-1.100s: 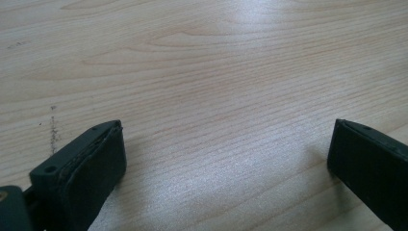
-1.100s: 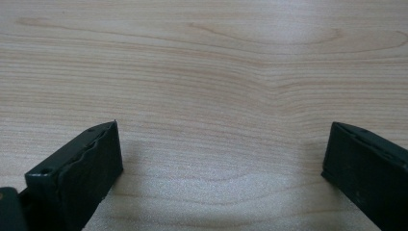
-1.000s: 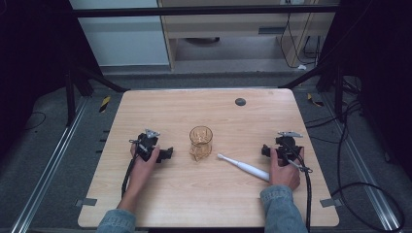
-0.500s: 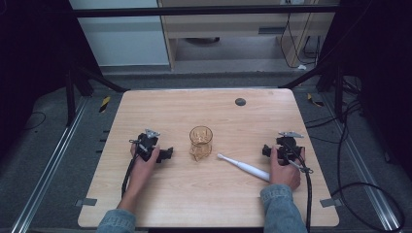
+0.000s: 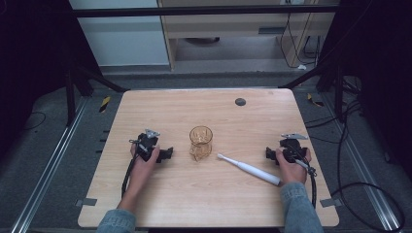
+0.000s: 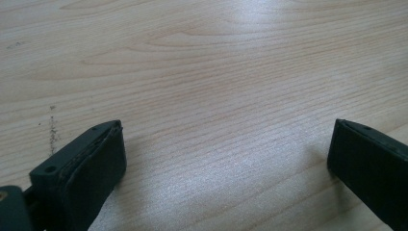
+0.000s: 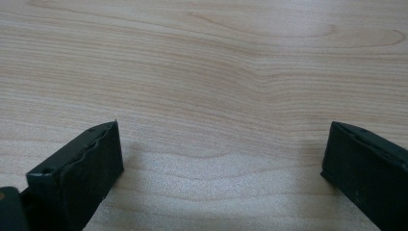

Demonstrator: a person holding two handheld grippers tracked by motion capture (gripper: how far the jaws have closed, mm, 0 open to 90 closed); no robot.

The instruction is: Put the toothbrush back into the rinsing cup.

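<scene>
Resting wide apart, both tongs empty; glass, toothbrush between them.

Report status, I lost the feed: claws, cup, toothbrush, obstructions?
Left claw open, empty, on the table. Right claw open, empty. Glass cup upright mid-table; toothbrush lying beside it, untouched. Nothing between.

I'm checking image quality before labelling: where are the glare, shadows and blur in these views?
High view: sharp and evenly lit on the table, with dark surroundings; the glass cup is see-through. Left gripper view: pale glare patch between the open jaws, soft shadows beside them, near jaws blurred. Right gripper view: the same glare and shadowing.
</scene>
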